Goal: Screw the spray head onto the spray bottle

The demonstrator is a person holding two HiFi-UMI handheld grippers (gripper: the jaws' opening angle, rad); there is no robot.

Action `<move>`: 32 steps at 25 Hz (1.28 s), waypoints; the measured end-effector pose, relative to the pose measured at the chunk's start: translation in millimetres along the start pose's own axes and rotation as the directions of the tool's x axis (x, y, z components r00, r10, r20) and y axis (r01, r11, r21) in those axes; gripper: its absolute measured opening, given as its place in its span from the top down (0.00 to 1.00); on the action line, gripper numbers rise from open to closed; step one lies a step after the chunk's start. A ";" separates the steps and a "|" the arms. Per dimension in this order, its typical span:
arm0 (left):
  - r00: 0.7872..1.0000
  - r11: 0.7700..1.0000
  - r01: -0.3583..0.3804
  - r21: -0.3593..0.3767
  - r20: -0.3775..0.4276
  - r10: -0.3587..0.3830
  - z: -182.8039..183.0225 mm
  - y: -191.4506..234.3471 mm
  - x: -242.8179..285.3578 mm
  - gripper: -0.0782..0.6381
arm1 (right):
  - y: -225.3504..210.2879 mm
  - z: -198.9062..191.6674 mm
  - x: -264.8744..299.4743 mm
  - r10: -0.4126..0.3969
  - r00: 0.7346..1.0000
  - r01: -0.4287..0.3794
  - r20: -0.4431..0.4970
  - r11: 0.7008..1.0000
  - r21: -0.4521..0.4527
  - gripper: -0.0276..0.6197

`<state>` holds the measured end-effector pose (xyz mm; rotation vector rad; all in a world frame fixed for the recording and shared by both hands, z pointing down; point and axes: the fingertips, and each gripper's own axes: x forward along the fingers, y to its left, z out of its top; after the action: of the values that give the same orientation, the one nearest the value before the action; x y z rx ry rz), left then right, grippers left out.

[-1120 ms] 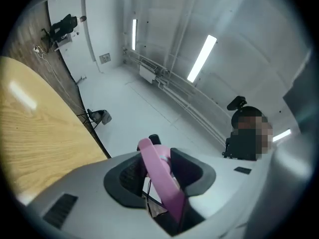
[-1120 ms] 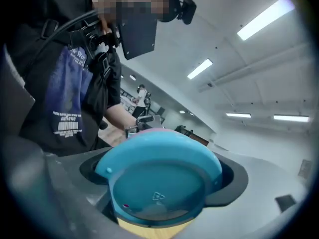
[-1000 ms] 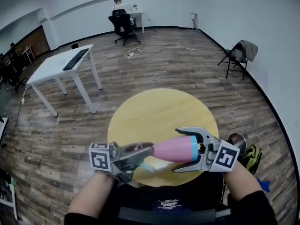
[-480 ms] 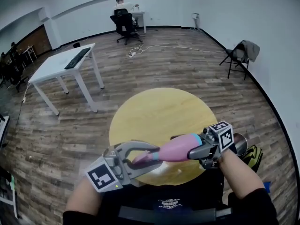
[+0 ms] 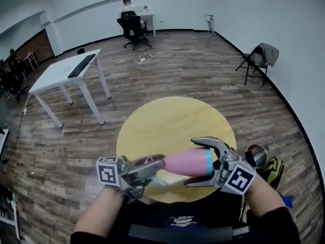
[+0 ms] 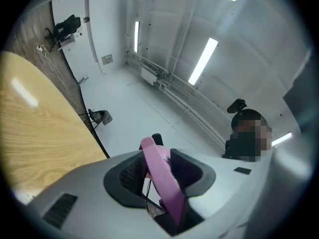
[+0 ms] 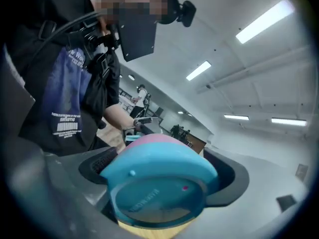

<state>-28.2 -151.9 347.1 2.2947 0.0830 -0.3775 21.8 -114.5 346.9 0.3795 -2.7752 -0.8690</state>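
The round yellow desk (image 5: 172,116) stands on a wooden floor (image 5: 193,70), and both claws hang above its near edge. Between them the spray bottle (image 5: 185,161) lies almost level in the air, not touching the desk. It is pink, with a blue base (image 7: 159,193) that points to the person's right.

The right claw (image 5: 193,162) is around this blue base. Its jaws stand wide apart and have just been opening. The base is between them, and in the right gripper view a dark gap shows between the base and the pad on the right side of the picture. On the other side the pad is very close to the base, but I cannot tell if it touches.

The left claw (image 5: 156,168) is at the other end of the bottle. Its jaws are clamped on the spray head (image 6: 167,193), and in the left gripper view the pink lever of the head stands up between the two dark pads.
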 end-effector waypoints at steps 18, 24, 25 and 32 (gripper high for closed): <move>0.843 -0.140 0.399 0.906 -0.303 0.444 -73.0 -60.8 19.8 0.65 | 13.3 -14.5 -15.7 0.214 0.789 -0.583 0.576 -0.032 0.812 0.16; 0.921 0.289 0.218 0.932 -0.294 0.255 -42.7 -61.6 16.0 0.65 | -26.1 -0.9 -15.6 0.071 0.869 -0.488 0.490 0.288 0.824 0.16; 0.951 0.433 0.128 0.892 -0.234 0.201 -27.8 -58.8 11.5 0.65 | -35.4 3.1 -18.4 0.028 0.895 -0.412 0.444 0.430 0.803 0.10; 0.977 0.940 -0.184 0.288 0.158 0.143 41.2 0.7 -41.7 0.66 | -19.0 15.3 -39.7 -0.086 0.991 0.068 0.100 0.983 0.169 0.04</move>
<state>-77.8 -179.9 333.4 2.5449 -0.2501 -0.4850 58.6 -109.4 318.7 0.4849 -2.9602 -0.6957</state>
